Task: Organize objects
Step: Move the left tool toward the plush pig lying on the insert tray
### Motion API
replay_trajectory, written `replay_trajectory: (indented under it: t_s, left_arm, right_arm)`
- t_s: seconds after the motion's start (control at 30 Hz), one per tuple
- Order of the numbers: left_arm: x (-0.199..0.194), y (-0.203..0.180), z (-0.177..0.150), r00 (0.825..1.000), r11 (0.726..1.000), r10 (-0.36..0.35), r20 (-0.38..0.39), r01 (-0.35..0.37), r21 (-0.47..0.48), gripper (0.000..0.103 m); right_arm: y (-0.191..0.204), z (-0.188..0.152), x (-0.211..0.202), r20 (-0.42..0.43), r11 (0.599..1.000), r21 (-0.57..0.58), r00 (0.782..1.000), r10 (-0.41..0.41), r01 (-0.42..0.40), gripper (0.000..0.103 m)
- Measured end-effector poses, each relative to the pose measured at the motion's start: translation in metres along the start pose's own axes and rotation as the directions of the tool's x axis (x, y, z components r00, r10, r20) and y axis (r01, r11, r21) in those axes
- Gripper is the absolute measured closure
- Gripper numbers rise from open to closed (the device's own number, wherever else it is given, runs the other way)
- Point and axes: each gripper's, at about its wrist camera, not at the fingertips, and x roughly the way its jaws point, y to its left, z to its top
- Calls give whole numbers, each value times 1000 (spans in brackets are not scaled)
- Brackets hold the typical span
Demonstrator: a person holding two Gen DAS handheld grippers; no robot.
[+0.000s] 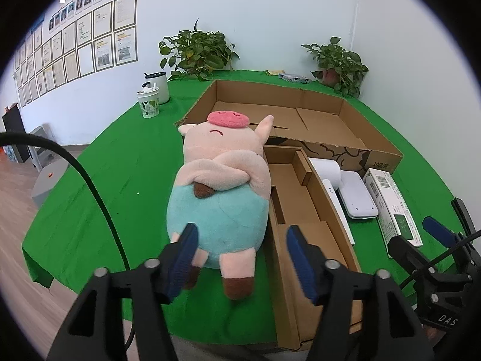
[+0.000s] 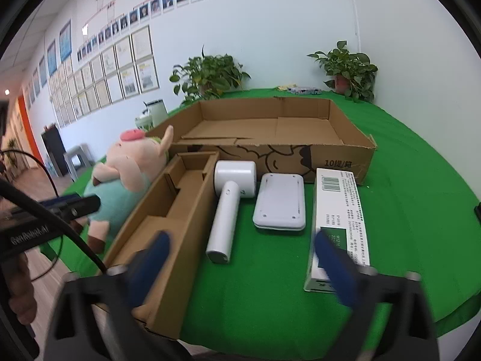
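A plush pig (image 1: 221, 186) in teal shorts lies on the green table, left of a narrow cardboard insert box (image 1: 303, 210). My left gripper (image 1: 240, 249) is open, its fingers on either side of the pig's rear end, not closed on it. In the right wrist view the pig (image 2: 126, 177) lies at the left, the insert box (image 2: 177, 210) beside it, then a white hair dryer (image 2: 231, 201), a white flat device (image 2: 279, 201) and a white-green carton (image 2: 339, 219). My right gripper (image 2: 240, 267) is open and empty near the table's front edge.
A large open cardboard box (image 1: 300, 120) stands behind the objects; it also shows in the right wrist view (image 2: 270, 138). Two potted plants (image 1: 198, 51) (image 1: 339, 63), a white canister and a cup (image 1: 150, 102) stand at the back. The green table's edge (image 1: 39, 255) drops off left.
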Motion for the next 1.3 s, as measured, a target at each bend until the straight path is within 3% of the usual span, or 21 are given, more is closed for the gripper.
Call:
replay_trajectory:
  t_s: [0.2,0.4,0.53,0.63,0.67,0.8,0.9,1.17,1.3]
  left_arm:
    - [-5,7,2,1000,1000,-3,28,4,-26,24]
    - [-7,9,7,997,997,67,28,-66,-30,24]
    - [-11,10,10,999,997,-43,19,44,-57,23]
    - [-9,16,11,974,967,-225,1,223,-124,21]
    - [-7,17,12,971,962,-239,-8,236,-139,21]
    - [-8,12,12,993,990,-113,32,115,-83,21]
    - [-11,15,12,997,997,-41,68,45,-64,21]
    - [-26,28,15,982,995,-81,171,89,-38,21]
    - [-28,29,16,976,993,-97,195,108,-48,21]
  right_arm:
    - [8,3,3,-6,1000,-14,1000,0,0,1]
    - [11,6,9,-26,1000,-18,1000,-2,2,1]
    - [11,9,11,-30,1000,-17,1000,-1,0,1]
    - [13,8,12,-31,1000,-24,1000,5,-5,1]
    - [14,8,13,-32,1000,-26,999,5,-6,1]
    - [20,9,14,-34,999,-43,999,-10,9,1]
    - [26,9,15,-40,998,-62,999,1,-4,1]
    - [45,9,16,-68,992,-119,997,21,-29,1]
    - [48,8,12,-40,990,-140,999,13,-19,1]
